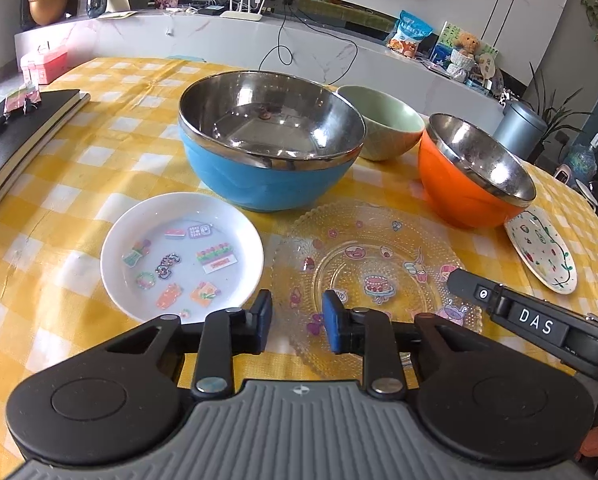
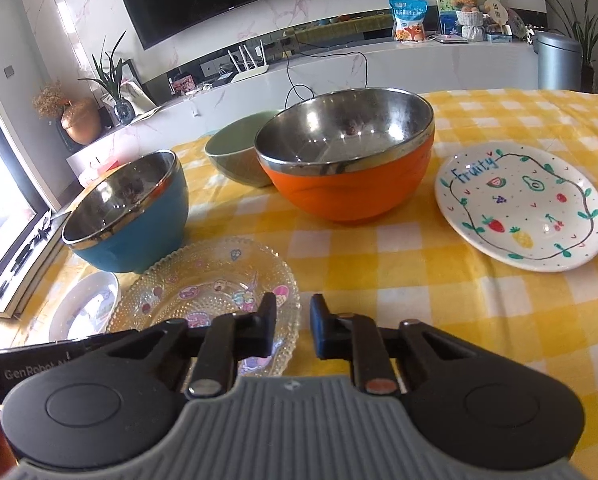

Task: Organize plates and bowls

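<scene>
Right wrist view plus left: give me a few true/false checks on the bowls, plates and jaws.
1. The orange bowl is empty. True.
2. The green bowl sits nested in the blue bowl. False: it stands on the tablecloth, behind the orange bowl.
3. The glass plate carries stickers. True.
4. The fruit plate is stacked on the white plate. False: they lie apart.
5. The right gripper holds a bowl. False: nothing between its jaws.

Checked table: 3 bowls, 3 plates, book.
</scene>
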`<action>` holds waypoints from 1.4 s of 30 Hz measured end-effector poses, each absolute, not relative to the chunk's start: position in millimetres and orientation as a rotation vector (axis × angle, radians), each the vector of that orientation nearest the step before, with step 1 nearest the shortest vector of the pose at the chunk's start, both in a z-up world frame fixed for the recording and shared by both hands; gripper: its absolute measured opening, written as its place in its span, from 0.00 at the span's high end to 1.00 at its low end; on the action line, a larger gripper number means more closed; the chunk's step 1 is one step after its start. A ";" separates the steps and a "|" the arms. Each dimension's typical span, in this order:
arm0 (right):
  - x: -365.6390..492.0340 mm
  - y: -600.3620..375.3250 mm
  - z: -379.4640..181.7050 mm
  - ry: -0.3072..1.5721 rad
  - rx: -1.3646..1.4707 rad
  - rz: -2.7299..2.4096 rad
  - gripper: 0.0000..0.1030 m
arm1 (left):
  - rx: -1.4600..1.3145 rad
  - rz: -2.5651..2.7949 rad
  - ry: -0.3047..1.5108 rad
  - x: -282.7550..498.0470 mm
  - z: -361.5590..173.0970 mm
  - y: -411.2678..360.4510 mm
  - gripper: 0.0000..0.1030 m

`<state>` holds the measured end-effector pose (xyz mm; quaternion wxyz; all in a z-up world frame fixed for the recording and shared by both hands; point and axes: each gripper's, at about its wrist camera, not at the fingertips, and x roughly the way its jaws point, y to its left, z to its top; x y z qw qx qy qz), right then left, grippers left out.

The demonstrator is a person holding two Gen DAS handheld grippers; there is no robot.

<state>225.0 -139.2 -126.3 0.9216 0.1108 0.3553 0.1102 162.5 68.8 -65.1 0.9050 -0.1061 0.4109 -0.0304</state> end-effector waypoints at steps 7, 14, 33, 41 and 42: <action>223.1 -147.1 -125.1 0.721 0.230 0.185 0.93 | -0.241 -0.120 0.856 164.2 -65.7 64.7 0.74; 227.0 -168.3 -130.1 0.742 0.328 0.205 0.82 | -0.287 -0.120 0.836 170.7 -68.2 71.5 0.69; 218.2 -170.1 -127.6 0.750 0.417 0.230 0.93 | -0.302 -0.114 0.813 162.9 -63.1 77.6 0.85; 199.3 -168.1 -109.9 0.732 0.400 0.246 0.93 | -0.298 -0.112 0.791 140.3 -48.2 80.0 0.85; 196.3 -167.5 -107.8 0.730 0.398 0.250 0.93 | -0.299 -0.109 0.787 136.1 -46.4 80.8 0.85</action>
